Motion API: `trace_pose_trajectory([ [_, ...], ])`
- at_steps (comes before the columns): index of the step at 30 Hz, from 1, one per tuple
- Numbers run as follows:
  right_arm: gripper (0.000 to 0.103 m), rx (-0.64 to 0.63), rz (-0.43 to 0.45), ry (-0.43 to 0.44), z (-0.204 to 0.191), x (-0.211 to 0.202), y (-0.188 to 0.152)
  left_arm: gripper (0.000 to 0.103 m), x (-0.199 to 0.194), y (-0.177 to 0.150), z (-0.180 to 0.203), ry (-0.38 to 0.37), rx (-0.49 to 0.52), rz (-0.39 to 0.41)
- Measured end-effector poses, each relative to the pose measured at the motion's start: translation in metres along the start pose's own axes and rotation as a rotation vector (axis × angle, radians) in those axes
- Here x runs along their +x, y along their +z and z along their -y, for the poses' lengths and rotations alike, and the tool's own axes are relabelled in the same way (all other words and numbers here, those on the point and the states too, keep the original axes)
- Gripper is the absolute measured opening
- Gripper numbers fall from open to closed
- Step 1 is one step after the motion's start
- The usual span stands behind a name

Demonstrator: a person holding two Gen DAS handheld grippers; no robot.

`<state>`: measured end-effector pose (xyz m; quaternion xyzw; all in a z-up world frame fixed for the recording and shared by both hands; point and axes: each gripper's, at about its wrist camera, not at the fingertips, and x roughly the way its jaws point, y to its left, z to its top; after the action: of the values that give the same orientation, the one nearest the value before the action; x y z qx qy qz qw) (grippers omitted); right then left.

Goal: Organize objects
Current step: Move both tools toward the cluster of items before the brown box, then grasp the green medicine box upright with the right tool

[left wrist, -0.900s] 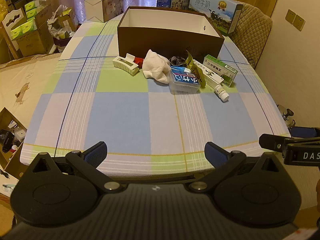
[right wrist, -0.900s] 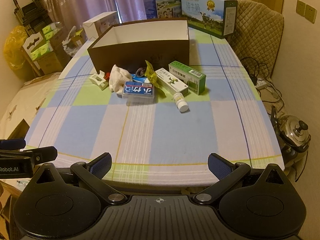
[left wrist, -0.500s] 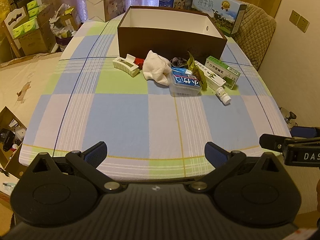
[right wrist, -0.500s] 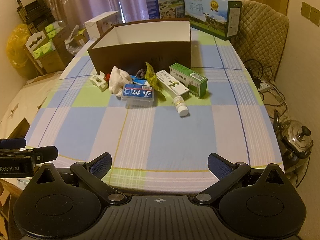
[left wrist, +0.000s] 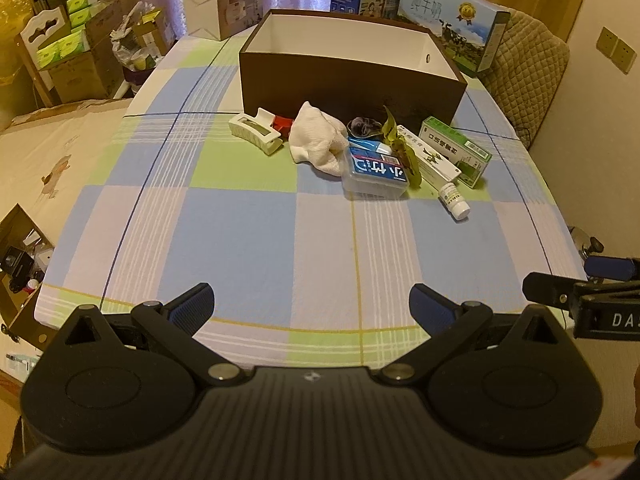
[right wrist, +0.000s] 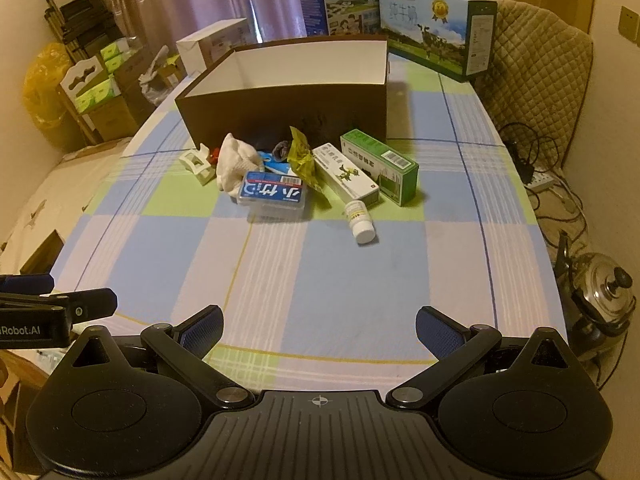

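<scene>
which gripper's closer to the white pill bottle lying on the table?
Right, slightly. The pill bottle lies ahead, near center of the right gripper. From the left gripper it sits ahead and off to the right.

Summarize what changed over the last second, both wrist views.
Both tools, left tool and right tool, eased toward the clutter, which sits slightly larger and lower in frame. Nothing gripped or released; both jaws open. Brown box, white cloth and pill bottle unmoved.

Dim, warm yellowish indoor light; soft shadows; sharp centre, strong fisheye bending and dark vignetted corners
</scene>
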<state>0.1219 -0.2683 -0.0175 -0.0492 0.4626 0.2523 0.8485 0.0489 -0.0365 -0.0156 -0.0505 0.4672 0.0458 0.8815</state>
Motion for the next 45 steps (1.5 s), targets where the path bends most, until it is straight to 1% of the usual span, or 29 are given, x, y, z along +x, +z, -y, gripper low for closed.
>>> trace_pose_trajectory([
  [8,0.101,-0.028,0.013,0.042,0.018,0.007,0.003,0.102,0.007,0.0,0.011,0.035,-0.016,0.004],
  [15,0.1,-0.033,0.05,0.067,0.037,0.01,0.004,0.102,0.016,0.002,0.015,0.061,-0.028,-0.022],
  [23,0.1,0.003,0.068,0.085,0.057,0.021,0.006,0.102,0.031,0.006,0.01,0.087,-0.048,-0.047],
  [28,0.1,-0.027,0.085,0.09,0.064,0.028,0.007,0.102,0.042,0.011,0.003,0.091,-0.055,-0.065],
  [35,0.088,-0.035,0.094,0.104,0.079,0.044,0.018,0.102,0.064,0.028,-0.01,0.077,-0.056,-0.068],
  [40,0.083,-0.057,0.127,0.082,0.086,0.056,0.036,0.102,0.08,0.047,-0.029,0.084,-0.078,-0.056],
  [45,0.075,-0.087,0.164,0.049,0.091,0.076,0.061,0.102,0.096,0.066,-0.056,0.094,-0.105,-0.05],
])
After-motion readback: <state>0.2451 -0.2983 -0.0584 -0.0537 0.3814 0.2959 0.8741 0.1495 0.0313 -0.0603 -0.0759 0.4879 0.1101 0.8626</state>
